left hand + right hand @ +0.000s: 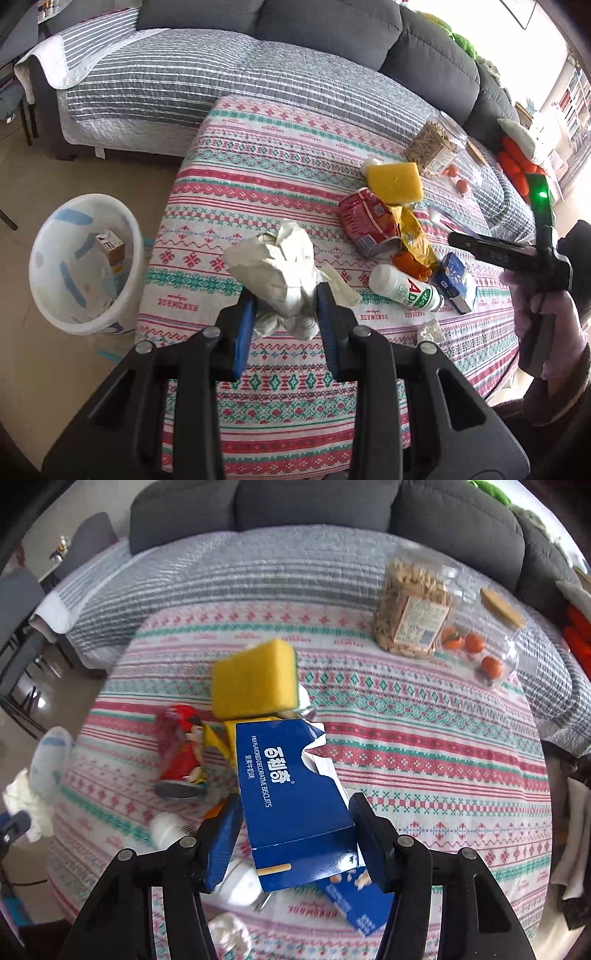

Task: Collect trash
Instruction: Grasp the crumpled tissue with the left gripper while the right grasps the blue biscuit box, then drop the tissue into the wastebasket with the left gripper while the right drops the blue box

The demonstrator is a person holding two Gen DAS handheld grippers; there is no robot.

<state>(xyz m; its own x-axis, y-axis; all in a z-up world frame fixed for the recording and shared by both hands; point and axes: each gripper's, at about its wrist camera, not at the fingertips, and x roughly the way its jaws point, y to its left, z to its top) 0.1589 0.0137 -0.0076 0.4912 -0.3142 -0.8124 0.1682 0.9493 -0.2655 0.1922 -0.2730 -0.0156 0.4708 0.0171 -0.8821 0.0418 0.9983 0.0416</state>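
My left gripper (286, 306) is shut on a crumpled wad of white paper (277, 266), held above the patterned tablecloth (258, 166). A white bin (55, 295) stands on the floor to the left, with a small carton (110, 247) inside. My right gripper (295, 805) is shut on a blue biscuit box (288, 782), whose torn top flap points away from the camera. A second blue box part (362, 908) lies under it. Around it lie a red can (181, 749), a yellow sponge (255, 679), a white bottle (166, 830) and a small tissue (229, 934).
A jar of nuts (410, 609) and a clear bag of tangerines (474, 642) sit at the table's far right. A yellow wrapper (413, 236) lies beside the can. A grey sofa with a striped cover (184, 81) runs behind the table. A gloved hand (535, 317) grips the right handle.
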